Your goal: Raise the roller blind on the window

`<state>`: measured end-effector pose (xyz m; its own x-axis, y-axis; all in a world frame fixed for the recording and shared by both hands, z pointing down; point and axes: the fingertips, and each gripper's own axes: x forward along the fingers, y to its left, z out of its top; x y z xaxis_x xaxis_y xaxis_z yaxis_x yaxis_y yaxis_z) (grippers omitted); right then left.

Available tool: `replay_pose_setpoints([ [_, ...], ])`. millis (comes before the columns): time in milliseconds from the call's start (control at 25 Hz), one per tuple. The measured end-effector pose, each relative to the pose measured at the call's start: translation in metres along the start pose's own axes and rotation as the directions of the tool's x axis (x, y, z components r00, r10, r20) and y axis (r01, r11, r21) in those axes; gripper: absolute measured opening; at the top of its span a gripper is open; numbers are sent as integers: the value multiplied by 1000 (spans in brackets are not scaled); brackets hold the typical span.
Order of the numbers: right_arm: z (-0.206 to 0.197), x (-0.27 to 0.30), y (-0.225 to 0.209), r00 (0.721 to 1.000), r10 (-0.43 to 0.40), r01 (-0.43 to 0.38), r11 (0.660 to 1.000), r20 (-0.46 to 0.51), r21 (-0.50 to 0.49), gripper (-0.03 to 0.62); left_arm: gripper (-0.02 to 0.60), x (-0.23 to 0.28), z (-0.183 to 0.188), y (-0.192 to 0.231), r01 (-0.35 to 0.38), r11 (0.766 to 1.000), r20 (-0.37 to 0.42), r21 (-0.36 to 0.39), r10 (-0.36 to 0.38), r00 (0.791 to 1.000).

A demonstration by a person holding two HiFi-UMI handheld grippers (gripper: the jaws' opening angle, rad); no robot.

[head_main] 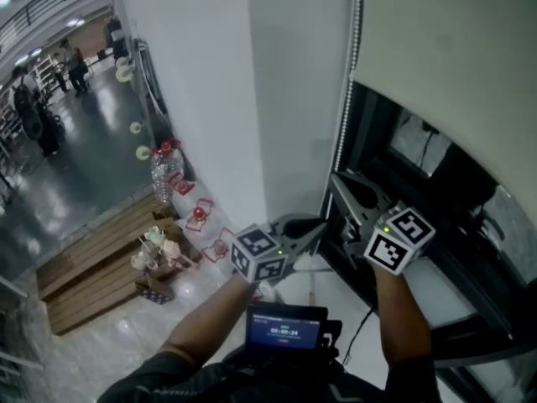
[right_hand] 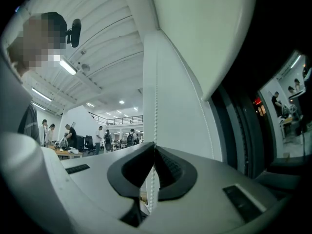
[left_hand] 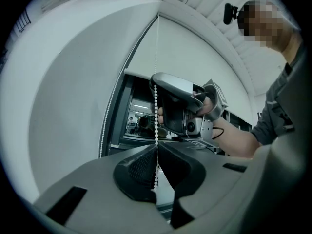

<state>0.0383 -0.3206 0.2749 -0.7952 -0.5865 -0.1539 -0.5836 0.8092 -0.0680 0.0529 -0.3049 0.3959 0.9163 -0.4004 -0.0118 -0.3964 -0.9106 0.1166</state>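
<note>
The cream roller blind [head_main: 453,57] hangs over the top of a dark-framed window [head_main: 382,133]. Its white bead chain [head_main: 352,74] drops along the left side of the frame. My right gripper [head_main: 337,179] points up and left and is shut on the chain. Lower down, my left gripper [head_main: 323,225] reaches in from the left and is shut on it too. In the left gripper view the chain [left_hand: 156,116] runs down into the closed jaws [left_hand: 156,149], with the right gripper [left_hand: 156,82] pinching it above. The right gripper view shows the chain [right_hand: 156,106] clamped between the jaws [right_hand: 155,149].
A white pillar [head_main: 252,99] stands left of the window. Below on the floor are a water bottle [head_main: 166,170], small red items and wooden pallets [head_main: 92,267]. A device with a lit screen [head_main: 285,330] hangs at my chest. People stand far off at the upper left.
</note>
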Motion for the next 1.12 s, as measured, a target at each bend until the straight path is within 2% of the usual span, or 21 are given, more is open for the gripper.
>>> replay_pose_setpoints([
  [160,-3,-2,0,1000,0,0,1000,5,3,2,10,-3,-3,-1,3,1000,-11,6,-3,1000],
  [280,-4,1,0,1000,0,0,1000,7,3,2,14,-12,3,9,-45,999,-37,27,46,998],
  [320,-4,2,0,1000,1,-1,1000,7,6,2,33,-18,10,13,-68,997,-24,29,69,997],
  [440,-3,1,4,1000,8,-8,1000,4,6,2,57,-38,55,14,-93,995,84,27,91,992],
  [560,-2,-2,8,1000,10,-10,1000,12,1,2,57,-44,122,2,-68,995,201,68,53,978],
  [640,-2,-1,10,1000,12,-12,1000,19,-3,2,57,-40,163,-5,-48,993,236,106,21,971],
  [760,-4,1,14,1000,19,-19,1000,16,-12,2,64,-29,204,-1,-41,993,253,112,12,967],
  [840,-5,2,15,1000,24,-24,1000,12,-13,2,78,-21,218,3,-57,991,252,120,25,967],
  [1040,-6,0,13,1000,19,-19,1000,17,-12,2,86,3,224,-1,-30,983,194,178,-5,981],
  [1120,-7,-1,11,1000,13,-13,1000,16,-10,2,33,8,221,0,-35,982,188,185,0,982],
])
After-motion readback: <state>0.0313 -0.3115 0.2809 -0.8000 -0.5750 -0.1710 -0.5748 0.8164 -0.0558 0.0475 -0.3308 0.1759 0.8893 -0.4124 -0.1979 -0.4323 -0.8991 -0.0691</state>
